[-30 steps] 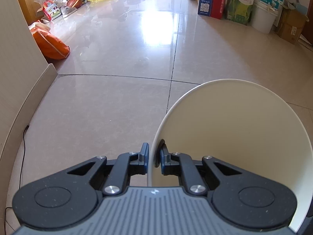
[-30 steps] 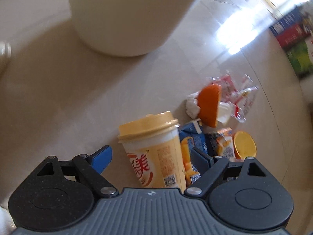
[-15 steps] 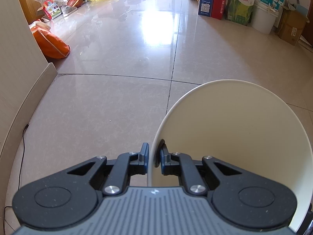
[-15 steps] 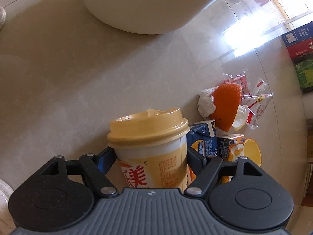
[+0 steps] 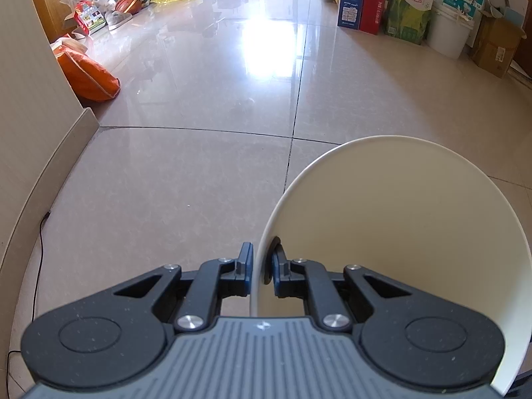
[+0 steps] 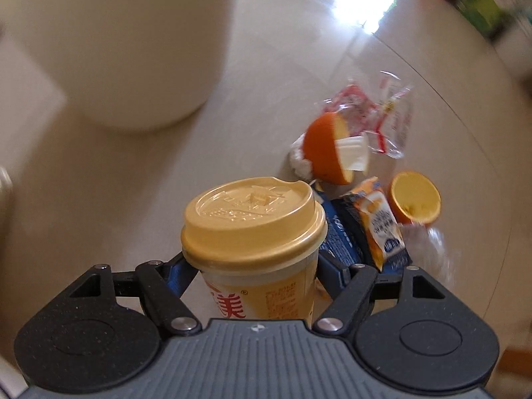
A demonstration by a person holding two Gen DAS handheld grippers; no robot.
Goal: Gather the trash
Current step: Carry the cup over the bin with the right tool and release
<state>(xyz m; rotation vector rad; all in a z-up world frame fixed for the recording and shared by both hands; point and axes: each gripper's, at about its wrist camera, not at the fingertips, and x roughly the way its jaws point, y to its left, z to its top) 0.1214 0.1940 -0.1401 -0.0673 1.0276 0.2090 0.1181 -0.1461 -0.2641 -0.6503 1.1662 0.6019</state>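
My left gripper (image 5: 260,267) is shut on the rim of a cream-white bin (image 5: 392,232), one finger outside the wall and one inside. The same bin (image 6: 116,50) shows as a blurred pale wall at the upper left of the right wrist view. My right gripper (image 6: 256,266) is shut on a yellow lidded cup (image 6: 254,229) with red print, lifted off the floor. Below it on the floor lie an orange half (image 6: 327,146), a second orange half (image 6: 415,202), a blue juice carton (image 6: 342,236), a small orange-printed pack (image 6: 379,219) and a clear wrapper (image 6: 389,113).
A glossy tiled floor (image 5: 199,166) stretches ahead. An orange bag (image 5: 86,73) lies by the left wall, and a thin black cable (image 5: 38,252) runs along the skirting. Cardboard boxes (image 5: 362,3) and a white bucket (image 5: 449,33) line the far right.
The right gripper closed on the yellow cup and raised it off the floor, tilting so the lid top shows. The left gripper and the bin stayed still.
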